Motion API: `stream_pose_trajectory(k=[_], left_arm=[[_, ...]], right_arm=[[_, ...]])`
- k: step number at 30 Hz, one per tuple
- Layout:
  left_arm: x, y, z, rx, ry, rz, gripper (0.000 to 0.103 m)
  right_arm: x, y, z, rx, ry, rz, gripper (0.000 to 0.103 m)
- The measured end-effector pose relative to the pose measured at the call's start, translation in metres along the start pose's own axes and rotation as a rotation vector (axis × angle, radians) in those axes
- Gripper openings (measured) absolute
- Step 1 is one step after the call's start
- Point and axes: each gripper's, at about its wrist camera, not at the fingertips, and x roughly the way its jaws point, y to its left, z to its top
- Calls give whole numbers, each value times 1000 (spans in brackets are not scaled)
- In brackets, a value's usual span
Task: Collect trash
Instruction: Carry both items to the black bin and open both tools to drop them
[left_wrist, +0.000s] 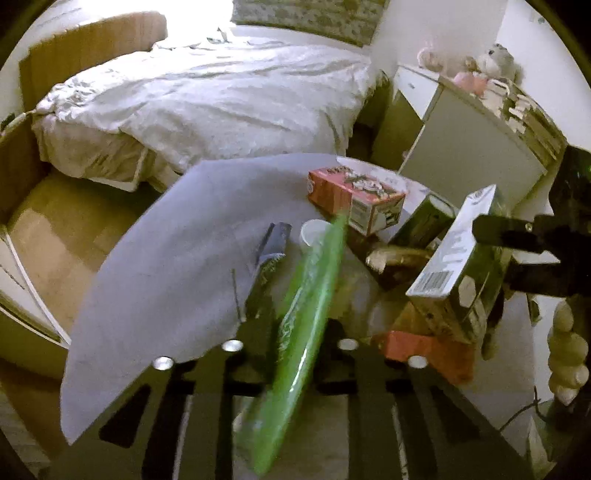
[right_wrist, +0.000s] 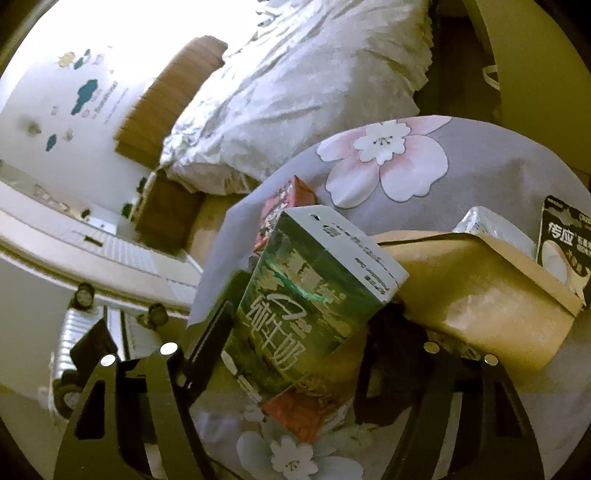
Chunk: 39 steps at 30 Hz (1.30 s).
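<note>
While left tool (left_wrist: 291, 354) clamps green wrapper (left_wrist: 295, 332), keep right tool (right_wrist: 295, 369), jaws apart, square around milk carton (right_wrist: 310, 306) beside paper bag (right_wrist: 480, 295).

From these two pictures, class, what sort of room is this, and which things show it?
Most likely a bedroom: a bed with a rumpled white duvet, soft toys on a white cabinet, and decals on the wall.

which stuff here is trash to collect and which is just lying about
Trash:
- green plastic wrapper, in the left gripper
- green and white milk carton, between the right gripper's fingers
- red snack box
- white paper cup

Lying about:
- grey flowered cloth
- white rumpled duvet
- white cabinet
</note>
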Motion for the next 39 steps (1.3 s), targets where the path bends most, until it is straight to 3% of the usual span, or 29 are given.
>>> stream_pose_trajectory(k=[7, 11, 16, 22, 26, 30, 34, 39], left_arm=[[-45, -7, -2, -70, -97, -74, 9], [-72, -33, 4, -58, -152, -121, 9], [-83, -97, 30, -2, -188, -250, 9], [-34, -204, 59, 75, -131, -405, 9], [30, -282, 66, 111, -12, -485, 8], [84, -342, 63, 158, 84, -483, 7], [133, -383, 52, 188, 183, -465, 7], [167, -410, 42, 230, 270, -447, 8]], right_arm=[[-44, 19, -6, -79, -16, 100, 68], [-98, 33, 10, -176, -89, 95, 67], [-169, 16, 39, -216, -184, 24, 66], [-236, -79, 64, -135, -280, -212, 66], [-243, -172, 64, -21, -238, -357, 66], [-232, -264, 53, 105, -178, -457, 65], [-212, -327, 35, 218, -119, -475, 65], [-192, -353, 20, 250, -63, -475, 65]])
